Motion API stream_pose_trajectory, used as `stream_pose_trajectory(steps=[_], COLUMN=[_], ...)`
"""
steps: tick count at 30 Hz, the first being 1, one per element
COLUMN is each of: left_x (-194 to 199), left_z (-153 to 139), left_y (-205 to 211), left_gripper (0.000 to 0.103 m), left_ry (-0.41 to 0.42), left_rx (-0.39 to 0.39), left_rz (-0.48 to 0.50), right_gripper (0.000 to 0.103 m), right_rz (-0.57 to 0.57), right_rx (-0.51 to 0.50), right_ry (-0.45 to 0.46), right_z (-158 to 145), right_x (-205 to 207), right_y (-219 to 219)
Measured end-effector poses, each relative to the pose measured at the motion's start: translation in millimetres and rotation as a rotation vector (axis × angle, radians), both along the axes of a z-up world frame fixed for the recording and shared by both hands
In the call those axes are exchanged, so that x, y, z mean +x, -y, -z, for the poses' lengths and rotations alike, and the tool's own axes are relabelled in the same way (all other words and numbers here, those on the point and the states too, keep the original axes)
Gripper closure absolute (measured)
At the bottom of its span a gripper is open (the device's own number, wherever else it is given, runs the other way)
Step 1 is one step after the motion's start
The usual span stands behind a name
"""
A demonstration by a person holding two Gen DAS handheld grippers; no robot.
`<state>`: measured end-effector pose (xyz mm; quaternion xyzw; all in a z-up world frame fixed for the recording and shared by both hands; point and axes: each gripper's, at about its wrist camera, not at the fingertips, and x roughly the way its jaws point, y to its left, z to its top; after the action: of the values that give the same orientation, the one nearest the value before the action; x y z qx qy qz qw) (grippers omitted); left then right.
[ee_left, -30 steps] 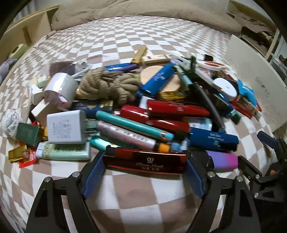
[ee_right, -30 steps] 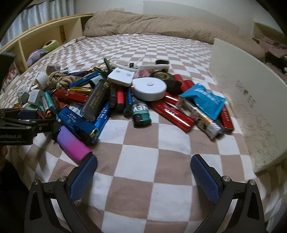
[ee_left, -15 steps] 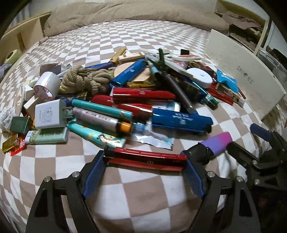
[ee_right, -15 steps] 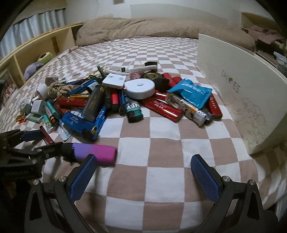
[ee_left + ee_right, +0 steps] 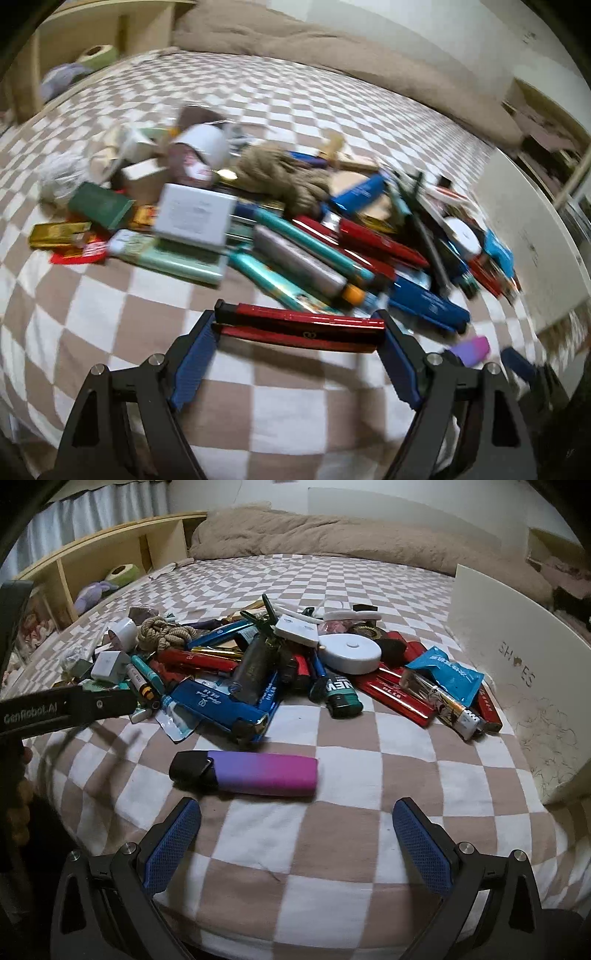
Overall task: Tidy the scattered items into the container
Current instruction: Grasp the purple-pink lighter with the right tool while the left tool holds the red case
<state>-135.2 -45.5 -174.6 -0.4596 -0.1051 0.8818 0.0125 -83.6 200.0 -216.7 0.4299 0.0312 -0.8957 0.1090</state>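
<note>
My left gripper (image 5: 297, 320) is shut on a long red case (image 5: 314, 332), gripped end to end and held above the checkered bedspread, in front of the pile. The pile of scattered items (image 5: 295, 229) holds tubes, lighters, a rope and small boxes. In the right wrist view my right gripper (image 5: 295, 806) stands open with nothing between its fingers. Just beyond its fingertips a purple-pink device (image 5: 258, 775) lies flat on the bedspread. The white container (image 5: 517, 686) stands on the right edge of the bed, also seen as the white container (image 5: 524, 229) in the left wrist view.
The left gripper's black body (image 5: 74, 709) reaches in from the left of the right wrist view. A wooden shelf (image 5: 92, 565) runs along the far left, and a beige blanket (image 5: 332, 535) lies at the head of the bed. The near bed edge sits under both grippers.
The left gripper has pulled back from the pile with the red case and rolled. The purple-pink device was dragged out of the pile and now lies alone in front of the right gripper.
</note>
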Motion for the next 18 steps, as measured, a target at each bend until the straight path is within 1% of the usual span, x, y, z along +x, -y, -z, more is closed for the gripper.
stream_pose_trajectory(steps=[2, 4, 7, 9, 15, 18], left_x=[0, -1, -1, -1, -4, -4], left_z=[0, 1, 4, 5, 6, 6], left_y=[1, -2, -4, -4, -1, -1], left_gripper=[0.020, 0.020, 0.020, 0.020, 0.020, 0.020], left_ry=[0.001, 0.002, 0.005, 0.004, 0.003, 0.003], left_rx=[-0.002, -0.019, -0.034, -0.037, -0.011, -0.011], left_rz=[-0.003, 0.000, -0.002, -0.003, -0.006, -0.005], right_gripper=[0.000, 0.000, 0.000, 0.000, 0.000, 0.000], right_rz=[0.019, 0.007, -0.016, -0.011, -0.016, -0.015], right_rx=[-0.016, -0.040, -0.028, -0.022, -0.020, -0.026], right_ry=[-0.003, -0.010, -0.019, -0.022, -0.009, -0.007], right_z=[0, -1, 0, 1, 3, 2], right_x=[0, 0, 0, -2, -12, -11], right_y=[2, 7, 21, 26, 25, 23])
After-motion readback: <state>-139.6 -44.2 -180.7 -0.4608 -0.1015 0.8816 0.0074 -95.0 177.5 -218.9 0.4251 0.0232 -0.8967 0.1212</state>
